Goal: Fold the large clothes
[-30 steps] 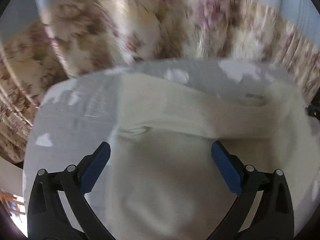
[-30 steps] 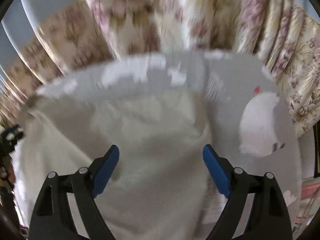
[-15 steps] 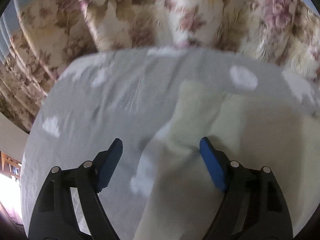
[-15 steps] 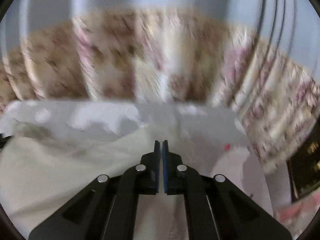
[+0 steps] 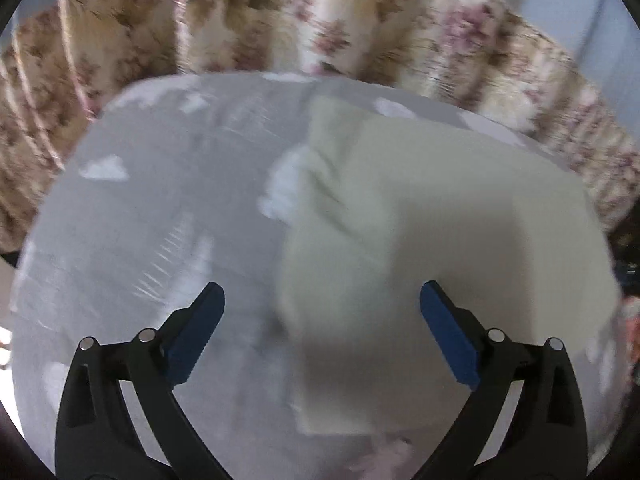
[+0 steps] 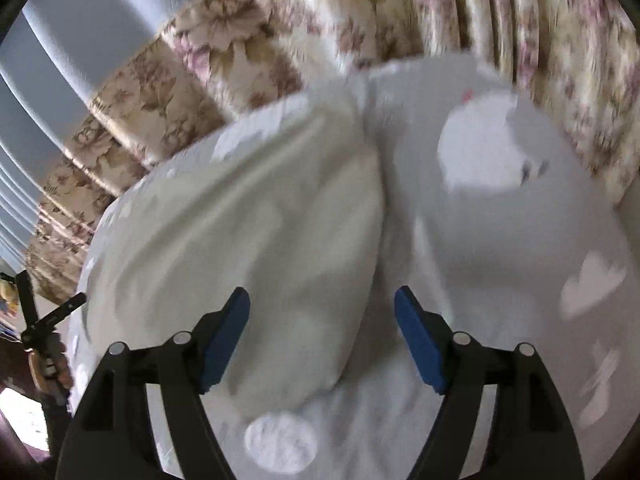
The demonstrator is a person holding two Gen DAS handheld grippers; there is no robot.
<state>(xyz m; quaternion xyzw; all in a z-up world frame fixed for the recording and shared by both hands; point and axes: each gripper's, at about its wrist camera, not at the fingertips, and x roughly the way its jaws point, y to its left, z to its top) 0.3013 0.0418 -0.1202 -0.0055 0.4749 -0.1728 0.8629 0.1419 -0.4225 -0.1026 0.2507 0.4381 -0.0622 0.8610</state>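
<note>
Cream garment [image 5: 432, 216] lies folded, long axis running away from both grippers; left gripper [image 5: 320, 320] and right gripper [image 6: 322, 324] opening, pads off the cloth.

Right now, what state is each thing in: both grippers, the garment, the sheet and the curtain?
Left gripper: jaws opening, gripping nothing.
Right gripper: jaws opening, gripping nothing.
Garment: cream, partly folded, lying on the sheet.
Sheet: grey with white clouds, spread out.
Curtain: floral, hanging behind.

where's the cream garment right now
The cream garment lies on the grey sheet, right of centre in the left wrist view and left of centre in the right wrist view.
</note>
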